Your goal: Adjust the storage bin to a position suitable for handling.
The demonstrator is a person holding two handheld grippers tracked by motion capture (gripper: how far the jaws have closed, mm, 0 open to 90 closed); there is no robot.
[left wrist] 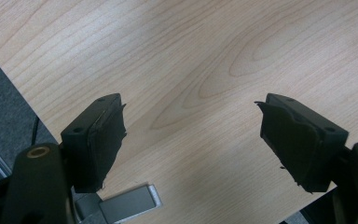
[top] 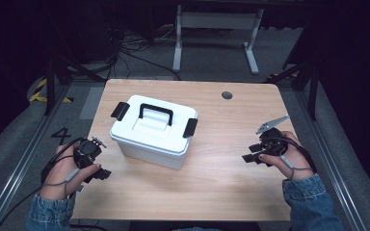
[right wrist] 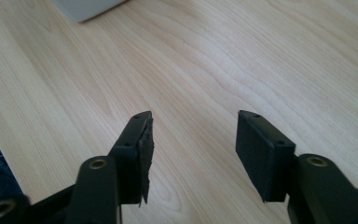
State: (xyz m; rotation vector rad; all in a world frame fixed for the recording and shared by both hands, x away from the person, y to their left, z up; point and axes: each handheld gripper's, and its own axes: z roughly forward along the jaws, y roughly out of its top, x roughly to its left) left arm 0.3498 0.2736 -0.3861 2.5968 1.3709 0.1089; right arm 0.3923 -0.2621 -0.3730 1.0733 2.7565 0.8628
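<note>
A white plastic storage box (top: 152,131) with a black carry handle (top: 156,113) and two black side latches stands closed on the wooden table (top: 221,183), left of its middle. My left gripper (top: 104,174) rests near the table's left front edge, just left of the box. In the left gripper view it (left wrist: 191,135) is open, with bare wood between the jaws. My right gripper (top: 251,155) sits on the right side of the table, pointing left toward the box. The right gripper (right wrist: 193,140) is open too, and a white box corner (right wrist: 88,8) shows at the top left.
A round cable hole (top: 227,95) marks the table's far right part. Beyond the table stand a white desk frame (top: 217,33) and loose cables on the grey floor. Metal rails run along both sides. Denim sleeves (top: 313,202) enter from the bottom.
</note>
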